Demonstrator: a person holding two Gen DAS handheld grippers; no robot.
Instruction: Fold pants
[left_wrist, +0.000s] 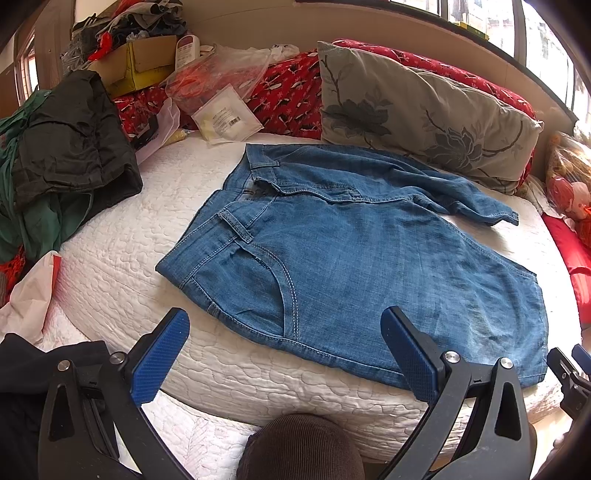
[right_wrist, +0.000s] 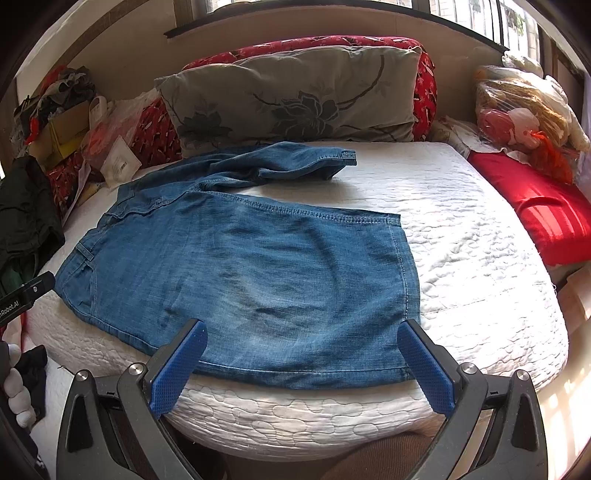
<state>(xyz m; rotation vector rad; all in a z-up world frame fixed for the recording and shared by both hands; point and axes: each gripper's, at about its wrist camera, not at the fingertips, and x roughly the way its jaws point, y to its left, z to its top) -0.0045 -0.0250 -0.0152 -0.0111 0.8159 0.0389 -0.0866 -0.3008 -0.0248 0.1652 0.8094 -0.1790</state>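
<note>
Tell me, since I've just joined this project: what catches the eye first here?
The blue denim pants lie spread across the white quilted mattress, one leg bunched toward the grey floral pillow. Both claws hang open at the near edge, left and right. Clutter piles at the far left.

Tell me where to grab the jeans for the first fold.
Grip the jeans by the near leg's hem corner, coming from the near edge with the right gripper. That leg lies flat, its hem beside the open fingers, so it probably lifts cleanly.
</note>
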